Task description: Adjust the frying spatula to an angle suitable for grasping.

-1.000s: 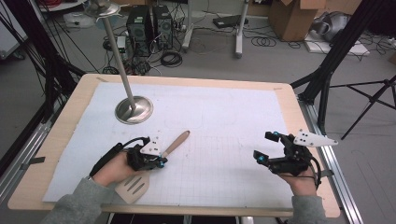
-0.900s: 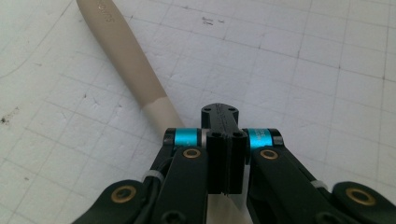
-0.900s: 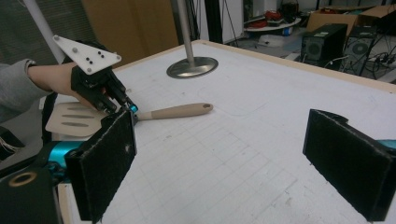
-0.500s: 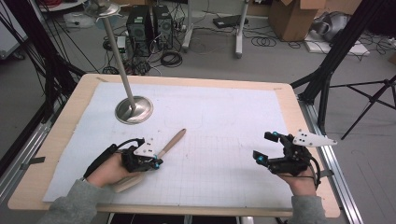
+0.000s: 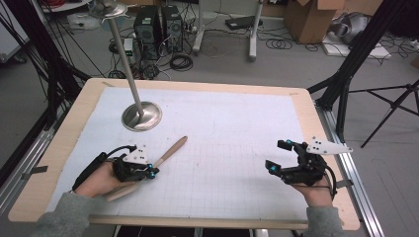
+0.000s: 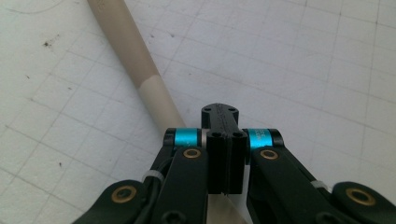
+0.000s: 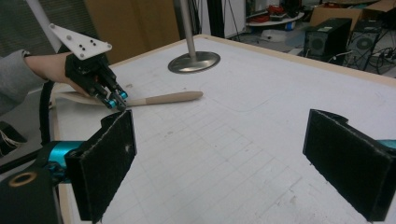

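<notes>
A: Two hand-held grippers: what has changed at the left hand-held gripper (image 5: 148, 172)?

B: Its jaws, above the wooden spatula (image 5: 163, 156) a second ago, now sit pressed together over the handle; whether they pinch it, I cannot tell.

A: And the right hand-held gripper (image 5: 279, 159)?

B: Unmoved, jaws wide, holding nothing. The spatula lies near-left on the worktop (image 5: 237, 123), so a lift likely follows.

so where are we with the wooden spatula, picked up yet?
Done: the left gripper has its jaws closed on the wooden spatula at the handle; the left gripper view shows them pressed together over it. In hand: the spatula looks low over the table, lift unclear. Left: any carrying or placing. The right gripper sits open, apart, holding nothing.
</notes>
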### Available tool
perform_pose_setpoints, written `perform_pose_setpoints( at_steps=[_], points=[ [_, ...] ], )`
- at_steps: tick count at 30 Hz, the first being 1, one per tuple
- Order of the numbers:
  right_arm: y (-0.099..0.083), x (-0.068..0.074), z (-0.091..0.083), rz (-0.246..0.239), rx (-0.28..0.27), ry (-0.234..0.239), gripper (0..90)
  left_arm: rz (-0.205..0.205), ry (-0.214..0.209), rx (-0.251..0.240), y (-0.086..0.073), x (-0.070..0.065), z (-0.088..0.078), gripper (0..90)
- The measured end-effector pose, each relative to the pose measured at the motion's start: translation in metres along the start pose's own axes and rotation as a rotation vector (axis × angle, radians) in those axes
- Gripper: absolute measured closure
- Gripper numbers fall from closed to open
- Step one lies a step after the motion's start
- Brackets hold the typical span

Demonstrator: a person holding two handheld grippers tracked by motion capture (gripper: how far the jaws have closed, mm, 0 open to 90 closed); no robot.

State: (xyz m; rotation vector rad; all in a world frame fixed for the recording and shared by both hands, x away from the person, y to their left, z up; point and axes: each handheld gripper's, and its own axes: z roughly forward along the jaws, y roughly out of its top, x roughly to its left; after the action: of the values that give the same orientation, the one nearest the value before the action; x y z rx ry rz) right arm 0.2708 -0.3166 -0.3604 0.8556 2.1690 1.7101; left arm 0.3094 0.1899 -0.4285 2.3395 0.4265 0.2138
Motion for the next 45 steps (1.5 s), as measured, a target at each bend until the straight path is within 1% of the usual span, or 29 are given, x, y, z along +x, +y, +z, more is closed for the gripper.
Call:
perform_pose_setpoints(
  at_steps=[1,2,4,7,8,10,11,12,13,14,16,19,20,22,24,25,26,27,30,32,36,38,40,41,43,45],
  points=[
    [0.0,0.001,0.0,0.001,0.002,0.004,8.6,-0.009,0.0,-0.017,0.001,0.001,-0.002,89.7],
    [0.001,0.001,0.0,0.002,-0.001,0.003,8.6,-0.032,0.01,-0.051,0.004,0.003,-0.003,89.7],
    [0.001,0.0,-0.001,0.005,-0.006,0.0,8.6,-0.056,0.044,-0.098,0.011,0.008,-0.008,89.6],
    [0.0,0.0,-0.002,0.005,-0.003,-0.003,8.6,-0.092,0.093,-0.118,0.018,0.017,-0.009,89.6],
    [0.0,0.0,-0.003,0.006,-0.001,-0.002,8.6,-0.115,0.104,-0.121,0.02,0.02,-0.008,89.6],
    [-0.001,0.001,-0.004,0.003,-0.003,-0.005,8.6,-0.145,0.113,-0.115,0.019,0.026,-0.004,89.6],
    [0.0,0.001,-0.005,0.006,-0.008,-0.007,8.6,-0.154,0.115,-0.109,0.018,0.029,-0.002,89.6],
    [0.0,0.002,-0.006,0.01,-0.008,-0.007,8.6,-0.175,0.118,-0.095,0.016,0.034,0.001,89.6],
    [0.0,0.002,-0.008,0.01,-0.011,-0.01,8.6,-0.182,0.122,-0.087,0.015,0.037,0.003,89.6],
    [0.0,0.001,-0.008,0.002,-0.015,-0.012,8.6,-0.201,0.119,-0.081,0.014,0.041,0.005,89.6],
    [-0.001,0.001,-0.009,0.007,-0.014,-0.013,8.6,-0.227,0.116,-0.08,0.012,0.045,0.009,89.6],
    [-0.001,0.001,-0.01,0.008,-0.016,-0.014,8.6,-0.251,0.115,-0.068,0.014,0.048,0.015,89.6],
    [-0.001,0.001,-0.01,0.008,-0.016,-0.015,8.6,-0.243,0.116,-0.067,0.015,0.049,0.017,89.6],
    [-0.001,0.001,-0.01,0.012,-0.013,-0.015,8.6,-0.248,0.109,-0.069,0.018,0.048,0.021,89.6],
    [-0.001,0.001,-0.01,0.007,-0.015,-0.013,8.6,-0.245,0.107,-0.045,0.021,0.048,0.026,89.6],
    [-0.001,0.001,-0.01,0.01,-0.014,-0.011,8.6,-0.232,0.1,-0.031,0.023,0.047,0.029,89.6],
    [-0.001,0.001,-0.01,0.009,-0.015,-0.011,8.6,-0.221,0.108,-0.027,0.026,0.045,0.032,89.6],
    [-0.001,0.001,-0.01,0.008,-0.017,-0.013,8.6,-0.214,0.106,-0.018,0.028,0.044,0.033,89.6],
    [-0.001,0.001,-0.01,0.008,-0.02,-0.013,8.6,-0.204,0.111,-0.006,0.032,0.043,0.039,89.6],
    [-0.001,0.001,-0.01,0.007,-0.021,-0.012,8.6,-0.201,0.113,-0.007,0.033,0.042,0.041,89.6],
    [-0.001,0.001,-0.01,0.01,-0.017,-0.011,8.6,-0.181,0.113,-0.011,0.035,0.04,0.044,89.6],
    [-0.001,0.001,-0.009,0.011,-0.015,-0.01,8.6,-0.17,0.106,-0.005,0.036,0.04,0.044,89.6],
    [-0.001,0.001,-0.009,0.007,-0.016,-0.008,8.6,-0.168,0.105,-0.007,0.038,0.038,0.046,89.6],
    [-0.001,0.001,-0.009,0.008,-0.016,-0.009,8.6,-0.154,0.109,0.0,0.04,0.037,0.047,89.6],
    [-0.001,0.001,-0.009,0.009,-0.016,-0.009,8.6,-0.148,0.106,0.006,0.042,0.037,0.048,89.6],
    [-0.001,0.001,-0.009,0.008,-0.016,-0.01,8.6,-0.132,0.093,0.014,0.044,0.035,0.05,89.6]
  ],
)
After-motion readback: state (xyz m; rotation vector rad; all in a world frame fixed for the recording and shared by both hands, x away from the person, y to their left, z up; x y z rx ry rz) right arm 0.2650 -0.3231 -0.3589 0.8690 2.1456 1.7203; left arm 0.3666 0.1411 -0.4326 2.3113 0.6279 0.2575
